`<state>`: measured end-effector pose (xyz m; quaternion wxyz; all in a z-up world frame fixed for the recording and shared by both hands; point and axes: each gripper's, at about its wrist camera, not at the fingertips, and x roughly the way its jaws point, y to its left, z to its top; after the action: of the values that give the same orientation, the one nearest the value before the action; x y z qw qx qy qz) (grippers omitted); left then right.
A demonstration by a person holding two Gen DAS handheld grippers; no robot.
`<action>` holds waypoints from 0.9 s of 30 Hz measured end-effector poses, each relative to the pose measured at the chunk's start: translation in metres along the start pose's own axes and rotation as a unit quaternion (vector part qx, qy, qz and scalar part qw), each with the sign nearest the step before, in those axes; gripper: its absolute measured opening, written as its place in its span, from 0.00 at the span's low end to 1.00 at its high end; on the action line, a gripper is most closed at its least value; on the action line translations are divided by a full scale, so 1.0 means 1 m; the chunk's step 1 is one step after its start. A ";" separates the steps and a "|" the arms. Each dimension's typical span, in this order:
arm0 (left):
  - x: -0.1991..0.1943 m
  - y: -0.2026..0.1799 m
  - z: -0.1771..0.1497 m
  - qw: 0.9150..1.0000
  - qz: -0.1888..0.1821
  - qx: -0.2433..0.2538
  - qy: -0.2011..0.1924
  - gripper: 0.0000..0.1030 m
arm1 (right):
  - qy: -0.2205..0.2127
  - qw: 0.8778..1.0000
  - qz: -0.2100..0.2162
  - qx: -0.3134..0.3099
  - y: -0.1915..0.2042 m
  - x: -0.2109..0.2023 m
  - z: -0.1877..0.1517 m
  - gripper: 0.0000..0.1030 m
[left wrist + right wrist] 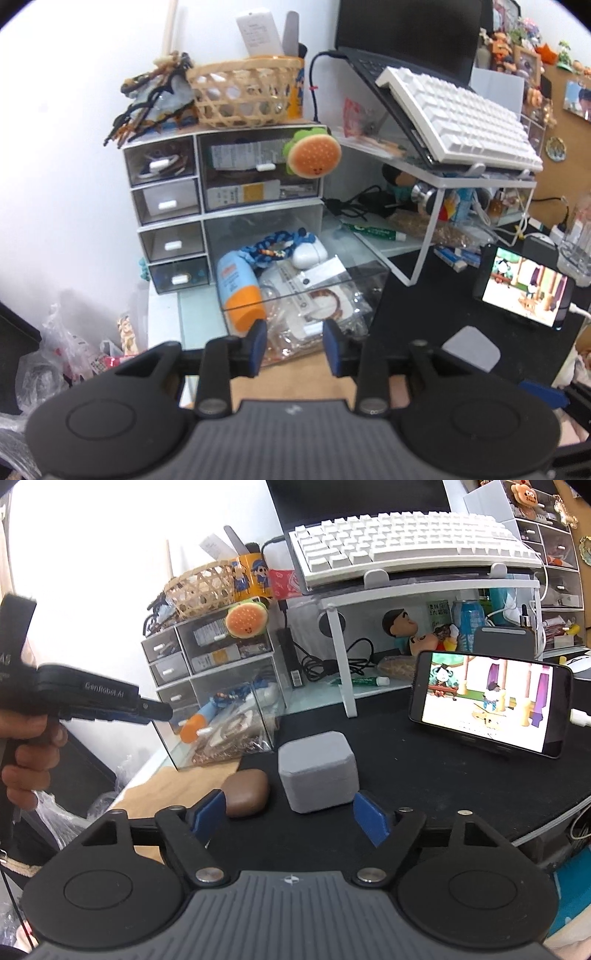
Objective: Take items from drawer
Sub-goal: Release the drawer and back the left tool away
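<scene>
Clear drawer [306, 284] pulled out from the organizer [221, 192], packed — orange-capped sunscreen tube [238, 288], blue braided cord [273, 247], white earbud case [308, 254], plastic packets [325, 306]. Left gripper [293, 347] just in front of the drawer, jaws apart, nothing between them. Right gripper [290, 818] also spread and empty, over the black mat [424, 775] — grey box [317, 775] and brown case [245, 792] sit just ahead of its fingers

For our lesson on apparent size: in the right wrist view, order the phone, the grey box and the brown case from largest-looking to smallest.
1. phone
2. grey box
3. brown case
The box and case lie nearer the camera, so true sizes may differ.
</scene>
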<state>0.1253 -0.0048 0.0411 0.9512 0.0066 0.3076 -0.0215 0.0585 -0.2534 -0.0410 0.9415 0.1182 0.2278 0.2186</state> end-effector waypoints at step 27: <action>0.011 0.063 -0.024 0.996 -0.059 -0.029 -0.053 0.38 | -0.012 0.999 0.028 -0.009 0.040 0.030 0.039 0.60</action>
<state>0.1231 0.0587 0.0147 0.9630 -0.0402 0.2575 -0.0685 0.0866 -0.2092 -0.0058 0.9387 0.1187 0.2111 0.2455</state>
